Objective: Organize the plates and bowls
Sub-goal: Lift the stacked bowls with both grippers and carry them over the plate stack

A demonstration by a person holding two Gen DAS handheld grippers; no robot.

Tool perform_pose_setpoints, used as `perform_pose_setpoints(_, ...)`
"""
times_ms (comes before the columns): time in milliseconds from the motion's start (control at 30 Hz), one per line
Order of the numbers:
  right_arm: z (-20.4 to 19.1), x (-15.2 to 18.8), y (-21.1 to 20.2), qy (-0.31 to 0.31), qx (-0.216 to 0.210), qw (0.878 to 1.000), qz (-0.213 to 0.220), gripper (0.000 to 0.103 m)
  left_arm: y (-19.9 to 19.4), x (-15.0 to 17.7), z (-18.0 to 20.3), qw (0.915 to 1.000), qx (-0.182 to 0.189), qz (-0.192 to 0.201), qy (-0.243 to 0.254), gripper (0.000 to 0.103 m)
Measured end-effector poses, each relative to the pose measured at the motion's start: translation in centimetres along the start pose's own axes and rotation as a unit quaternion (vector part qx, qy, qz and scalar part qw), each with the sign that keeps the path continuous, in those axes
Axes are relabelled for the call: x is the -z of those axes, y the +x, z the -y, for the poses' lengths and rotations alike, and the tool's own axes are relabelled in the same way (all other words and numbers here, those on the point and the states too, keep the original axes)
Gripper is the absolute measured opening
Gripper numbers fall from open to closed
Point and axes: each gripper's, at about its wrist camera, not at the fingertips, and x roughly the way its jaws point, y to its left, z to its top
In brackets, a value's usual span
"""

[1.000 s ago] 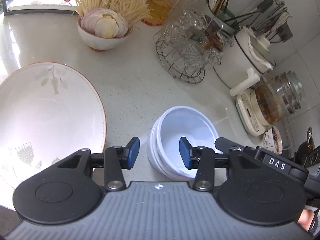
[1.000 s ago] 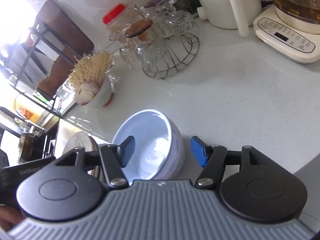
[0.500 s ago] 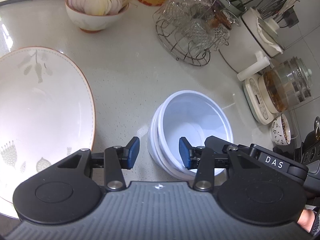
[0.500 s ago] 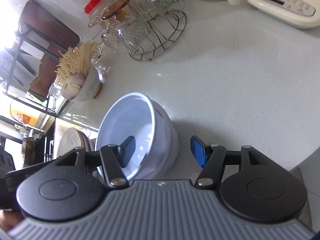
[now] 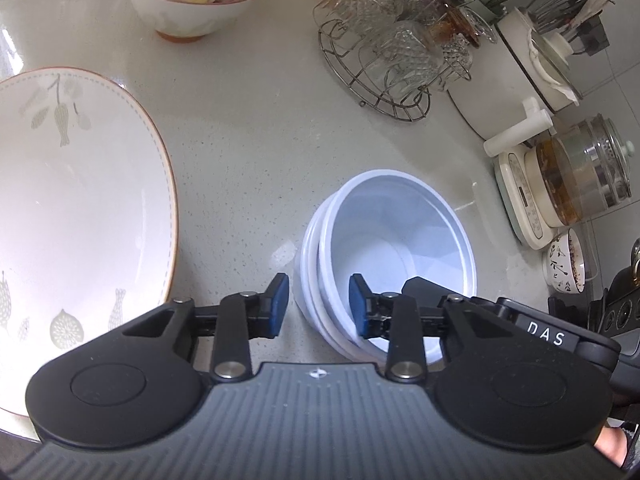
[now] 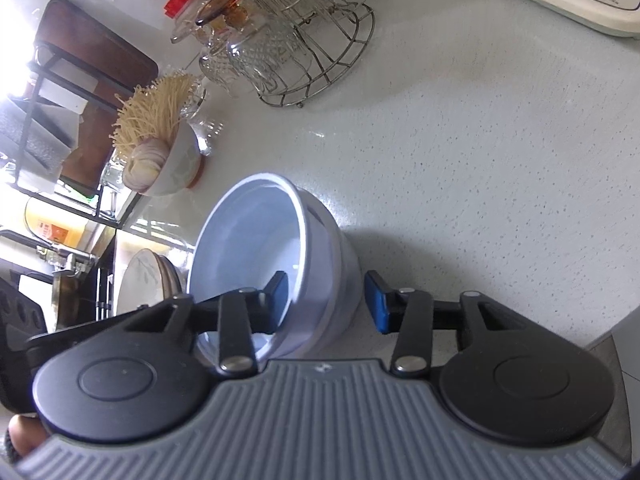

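Now the stack of pale blue bowls (image 5: 386,256) stands on the table (image 5: 248,132), near its front edge, and at least two nested rims can be counted. The bowls are plain, smooth and tilted a little in each other. The left gripper (image 5: 318,306) comes from above with its jaws spread: one finger is outside the stack's wall, the other inside the bowl. The right gripper (image 6: 330,300) is also spread, straddling the opposite wall, one finger inside and one outside. Whether the pads touch cannot be told. Left of the stack lies one large white plate (image 5: 80,200) with an orange rim and grey fruit drawings.
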Motion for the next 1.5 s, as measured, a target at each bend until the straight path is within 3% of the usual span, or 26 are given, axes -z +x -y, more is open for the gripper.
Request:
perform_pose_setpoints(200, -0.3, 0.2, 0.1, -0.015, 0.001, 1.000, -0.002, 0.028, 0.0, 0.1, 0.4, 0.9998, -0.011, 0.005, 0.015, 0.027)
perform_pose_setpoints(800, -1.5, 1.6, -3.3, -0.037, -0.001, 0.999, 0.034, 0.027, -3.6, 1.5, 1.5, 0.9987, 0.005, 0.024, 0.044, 0.026)
perform_pose_setpoints(1500, -4.4, 7.7, -6.5, -0.021, -0.009, 0.998, 0.066, 0.028, -9.7, 5.5, 0.4, 0.9966, 0.000, 0.037, 0.074, 0.026)
